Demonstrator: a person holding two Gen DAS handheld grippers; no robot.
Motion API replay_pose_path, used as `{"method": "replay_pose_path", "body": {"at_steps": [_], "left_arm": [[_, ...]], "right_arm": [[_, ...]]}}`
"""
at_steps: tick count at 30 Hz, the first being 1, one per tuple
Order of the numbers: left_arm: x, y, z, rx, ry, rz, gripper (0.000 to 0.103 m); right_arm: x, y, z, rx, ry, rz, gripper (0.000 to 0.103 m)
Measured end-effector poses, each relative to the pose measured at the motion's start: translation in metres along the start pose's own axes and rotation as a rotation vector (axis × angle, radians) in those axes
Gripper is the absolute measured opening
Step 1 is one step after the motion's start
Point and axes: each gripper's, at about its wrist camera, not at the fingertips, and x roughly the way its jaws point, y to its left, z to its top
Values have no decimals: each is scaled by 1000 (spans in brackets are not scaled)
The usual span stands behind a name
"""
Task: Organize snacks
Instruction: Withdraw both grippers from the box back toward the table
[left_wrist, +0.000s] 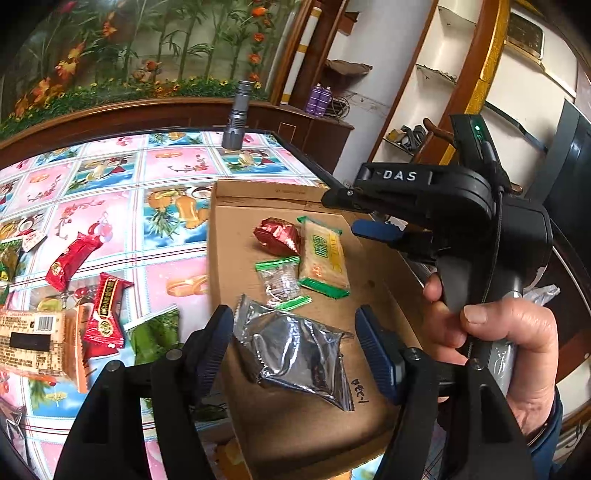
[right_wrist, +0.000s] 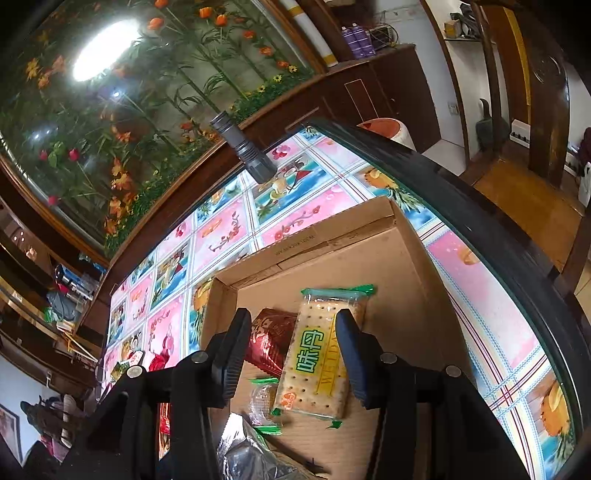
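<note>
With sorted snacks gathered in the cardboard box on the counter, hovering released: left tool astride the silver packet without pinching, right tool clear above the cracker pack, loose red packets waiting outside.

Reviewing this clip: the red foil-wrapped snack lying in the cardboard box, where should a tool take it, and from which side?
Grip the red foil snack across its puffy middle, coming down from above on its free left side. The cracker pack lies against its right edge, so a finger likely won't fit there; the box floor to its left is bare.
</note>
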Motion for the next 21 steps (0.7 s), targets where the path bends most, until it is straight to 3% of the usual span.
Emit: {"method": "replay_pose_path", "body": {"at_steps": [11,21], "left_arm": [[-28,18,-5,-27,-54,59,68],[-91,75,-31,-92,-140,187,68]], "right_arm": [[-2,20,-5,-93,-21,15,54],[-2,61,-27,-269,-38,60,56]]}}
